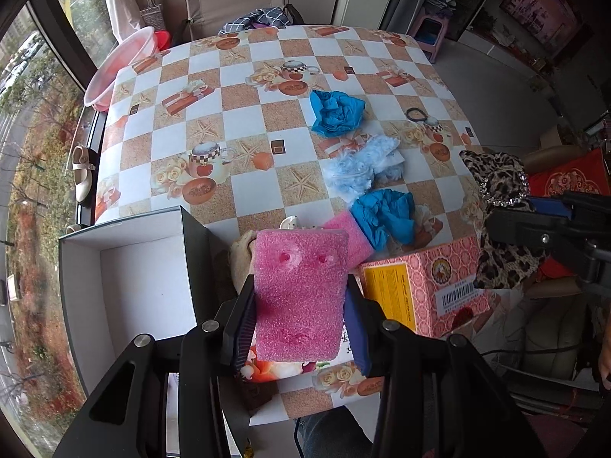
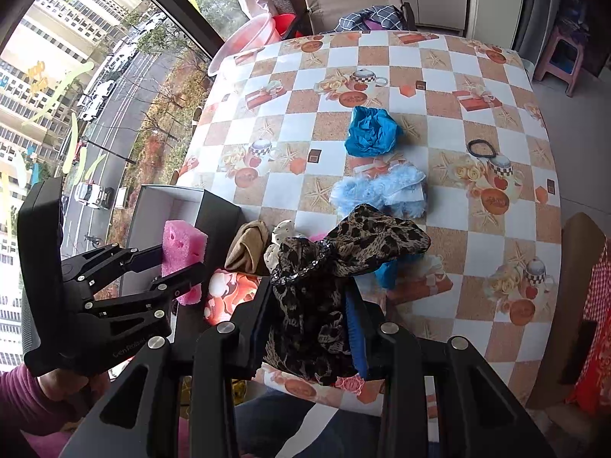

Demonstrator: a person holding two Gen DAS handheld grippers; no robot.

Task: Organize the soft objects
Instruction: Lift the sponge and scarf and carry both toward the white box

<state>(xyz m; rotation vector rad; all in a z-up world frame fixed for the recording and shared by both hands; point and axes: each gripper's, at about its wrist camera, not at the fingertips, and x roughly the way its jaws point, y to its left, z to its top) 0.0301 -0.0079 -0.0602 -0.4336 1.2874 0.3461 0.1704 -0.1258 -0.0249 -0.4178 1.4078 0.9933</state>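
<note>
Left wrist view
Surface: checkered tablecloth-covered table point(image 1: 244, 122), printed with teapots and starfish, standing beside a large window.
Left gripper point(image 1: 299, 328): fingers pressing from both sides on a pink rectangular foam sponge point(image 1: 299, 294), holding it upright above the table's near edge.
Open box: white-lined dark cardboard box point(image 1: 145, 286) lying just left of the sponge.
Pink carton: patterned pink cardboard box point(image 1: 424, 290) sitting just right of the sponge.
Loose items: two crumpled blue plastic gloves point(image 1: 336, 112), point(image 1: 385, 215), with a fluffy light-blue fabric piece point(image 1: 362, 170) lying between them.
Right gripper point(image 1: 500, 215): entering from the right, pinching a leopard-print fabric bow point(image 1: 496, 183).

Right wrist view
Right gripper point(image 2: 309, 328): fingers clamping the leopard-print fabric bow point(image 2: 336, 267), which is hanging bunched between them above the near table edge.
Left gripper point(image 2: 175, 263): gripping the pink sponge point(image 2: 183, 252) next to the open box point(image 2: 168, 206).
Other items: beige folded cloth point(image 2: 248, 248) lying near the box; black hair tie point(image 2: 482, 149) resting well apart at the right.
</note>
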